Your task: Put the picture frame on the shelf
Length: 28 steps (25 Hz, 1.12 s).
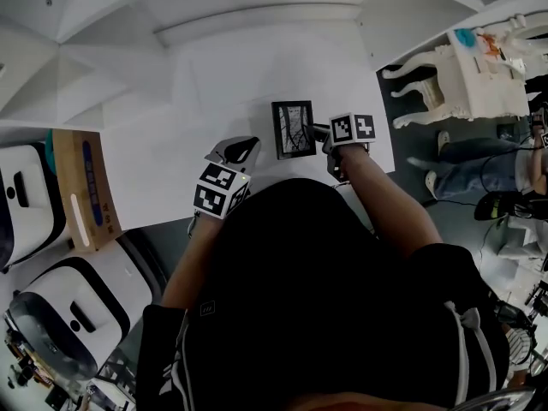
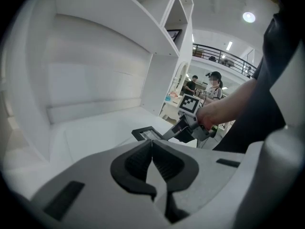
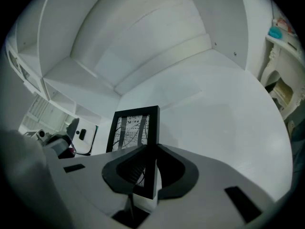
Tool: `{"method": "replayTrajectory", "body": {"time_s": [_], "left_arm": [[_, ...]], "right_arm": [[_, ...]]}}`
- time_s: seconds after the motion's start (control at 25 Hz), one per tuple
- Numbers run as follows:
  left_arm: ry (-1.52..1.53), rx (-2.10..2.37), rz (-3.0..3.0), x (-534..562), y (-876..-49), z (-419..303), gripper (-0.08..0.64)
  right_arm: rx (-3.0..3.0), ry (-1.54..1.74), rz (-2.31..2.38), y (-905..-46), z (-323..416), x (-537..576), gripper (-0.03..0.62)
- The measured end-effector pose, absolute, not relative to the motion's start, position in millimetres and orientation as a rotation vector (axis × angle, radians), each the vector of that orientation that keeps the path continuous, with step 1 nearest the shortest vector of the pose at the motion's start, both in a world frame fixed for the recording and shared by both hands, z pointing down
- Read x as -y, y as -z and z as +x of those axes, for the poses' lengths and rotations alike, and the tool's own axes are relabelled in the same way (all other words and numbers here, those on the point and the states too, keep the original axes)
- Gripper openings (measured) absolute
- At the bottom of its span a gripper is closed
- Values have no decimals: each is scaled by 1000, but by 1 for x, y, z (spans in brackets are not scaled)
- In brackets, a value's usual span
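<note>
At the left, the left hand-held gripper (image 1: 242,151) was held over the front edge of the white bench (image 1: 171,144), its jaws closed together with nothing between them. Just to its right the picture frame (image 1: 293,128) lay on the bench. The right hand-held gripper (image 1: 322,135) gripped the frame's right edge.

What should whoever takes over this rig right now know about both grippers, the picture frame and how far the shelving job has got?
Left gripper: jaws shut, empty, hovering over the white surface beside the frame.
Right gripper: jaws clamped on the right edge of the picture frame.
Frame: lying flat, low over that surface; I cannot tell whether it touches it.
Done: frame gripped.
Left: carry it to a shelf compartment, set it down, release.
</note>
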<state>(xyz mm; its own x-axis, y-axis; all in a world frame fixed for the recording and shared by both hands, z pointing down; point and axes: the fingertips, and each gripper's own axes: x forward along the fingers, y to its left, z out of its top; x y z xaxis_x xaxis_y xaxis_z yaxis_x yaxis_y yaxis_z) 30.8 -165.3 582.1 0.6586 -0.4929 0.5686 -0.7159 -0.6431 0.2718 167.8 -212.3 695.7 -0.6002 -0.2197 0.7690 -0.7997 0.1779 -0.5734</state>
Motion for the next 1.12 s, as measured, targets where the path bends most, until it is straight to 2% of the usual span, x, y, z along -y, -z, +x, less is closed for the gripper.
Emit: {"method": "replayTrajectory", "body": {"time_s": [0.52,1.12], "left_arm": [[-299,1063,2469,165,-483,33,6],[-256,1096,2586,138,-395,59,9]], "right_arm": [[2306,-1412,841,-583,146,243,77],[2692,-1144,672,-437,136,239,77]]}}
